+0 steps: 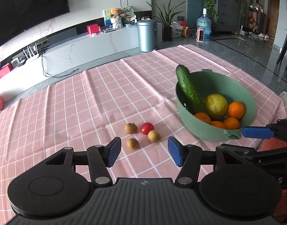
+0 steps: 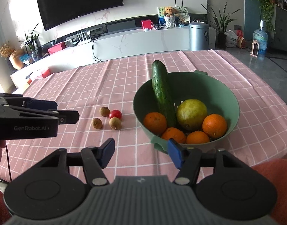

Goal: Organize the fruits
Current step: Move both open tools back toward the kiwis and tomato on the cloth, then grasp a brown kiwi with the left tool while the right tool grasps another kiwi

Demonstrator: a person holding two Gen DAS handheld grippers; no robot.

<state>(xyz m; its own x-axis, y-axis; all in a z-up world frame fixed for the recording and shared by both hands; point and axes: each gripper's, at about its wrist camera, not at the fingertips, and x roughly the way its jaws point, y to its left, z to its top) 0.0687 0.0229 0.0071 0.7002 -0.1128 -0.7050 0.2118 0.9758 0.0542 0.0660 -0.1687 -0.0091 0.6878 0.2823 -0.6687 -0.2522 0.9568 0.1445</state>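
My left wrist camera sits just behind my left gripper point(image 1: 144, 151), looking forward and down along the fingers from close above the pink checked tablecloth point(image 1: 72, 101). The green bowl point(image 1: 246, 93) lies ahead, right of my fingers. My right wrist camera sits likewise behind my right gripper point(image 2: 140, 152), with the bowl point(image 2: 231, 97) just beyond the right finger. Both views share the bowl, the small fruits point(image 1: 141, 133) ahead of the fingers, the cloth point(image 2: 83, 86), and each other's gripper at the frame edge.
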